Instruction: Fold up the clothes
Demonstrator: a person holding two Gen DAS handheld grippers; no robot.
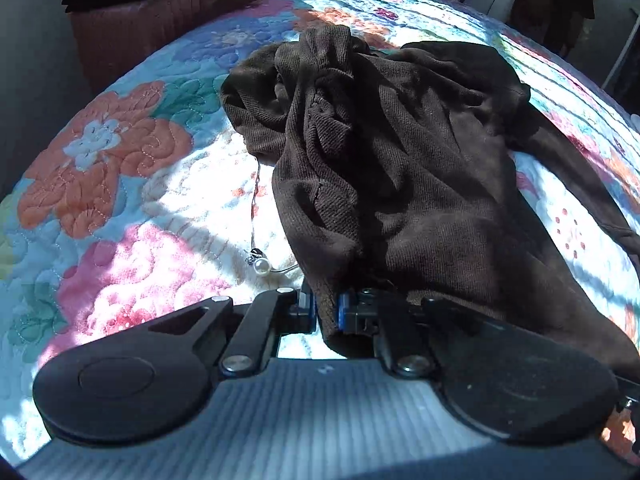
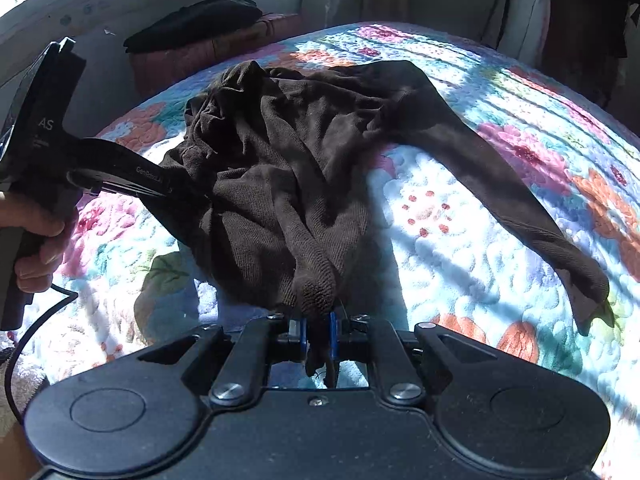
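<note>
Left wrist view: my left gripper (image 1: 326, 312) is clamped on a bunched edge of the dark brown garment (image 1: 400, 160), its blue pads pressed into the cloth. The garment lies in a crumpled heap on the floral quilt (image 1: 100, 168), rising from my grip toward the far side of the bed. A thin chain with a pearl pendant (image 1: 262, 266) lies on the quilt just left of the cloth; I cannot tell if it is attached.

Right wrist view: my right gripper (image 2: 318, 338) is closed on another gathered edge of the same garment. I see the left gripper off to the left, held by a hand (image 2: 36, 240), biting the cloth's near-left side. Gripping two separate edges, I judge, serves to spread the heap flat. One long sleeve (image 2: 500, 184) trails away to the right, its end on the quilt; the body's long axis runs away from me, the sleeve diagonal to it.
</note>
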